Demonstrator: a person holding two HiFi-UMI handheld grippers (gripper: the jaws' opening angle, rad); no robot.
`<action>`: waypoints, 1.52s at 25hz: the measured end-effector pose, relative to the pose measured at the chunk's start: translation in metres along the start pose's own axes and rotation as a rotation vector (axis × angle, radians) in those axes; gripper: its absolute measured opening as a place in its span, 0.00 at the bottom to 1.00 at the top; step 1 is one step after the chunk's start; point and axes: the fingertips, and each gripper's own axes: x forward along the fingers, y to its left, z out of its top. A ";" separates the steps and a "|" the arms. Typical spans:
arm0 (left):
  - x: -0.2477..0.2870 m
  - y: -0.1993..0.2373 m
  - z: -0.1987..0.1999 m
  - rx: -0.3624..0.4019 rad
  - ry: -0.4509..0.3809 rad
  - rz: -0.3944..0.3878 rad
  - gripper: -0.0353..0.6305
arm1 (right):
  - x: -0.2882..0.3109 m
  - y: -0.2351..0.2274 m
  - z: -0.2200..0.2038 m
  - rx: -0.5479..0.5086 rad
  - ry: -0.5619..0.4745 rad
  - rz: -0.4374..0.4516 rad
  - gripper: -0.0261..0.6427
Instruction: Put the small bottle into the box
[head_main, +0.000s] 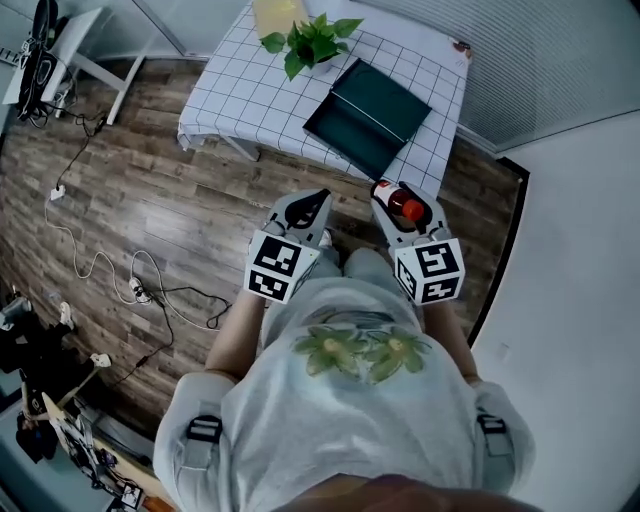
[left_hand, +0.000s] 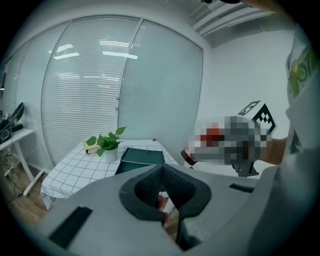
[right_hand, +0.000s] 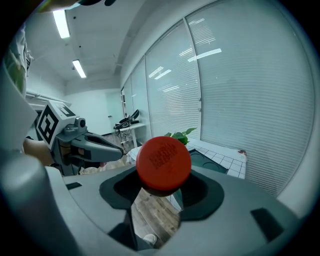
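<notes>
A table (head_main: 230, 100) under a white cloth with a black grid stood at the top centre of the head view, and a potted plant (head_main: 310, 42) with broad green leaves sat near its far edge. A pale yellow object (head_main: 275, 15) lay just behind the plant. The wooden floor (head_main: 150, 200) filled the left half, with a white cable (head_main: 80, 250) snaking across it to a power strip (head_main: 140, 292) at lower left. A white desk (head_main: 85, 40) stood in the upper left corner. Closed blinds (left_hand: 80, 90) covered the window wall behind the table.
</notes>
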 end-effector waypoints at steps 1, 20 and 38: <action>0.002 0.005 0.000 -0.004 -0.002 -0.006 0.06 | 0.004 -0.001 0.001 0.005 0.001 -0.008 0.37; 0.059 0.030 -0.003 -0.051 0.105 -0.041 0.06 | 0.063 -0.048 0.000 -0.013 0.118 0.057 0.37; 0.072 0.059 0.021 -0.082 0.061 0.084 0.06 | 0.112 -0.051 0.034 -0.129 0.103 0.191 0.37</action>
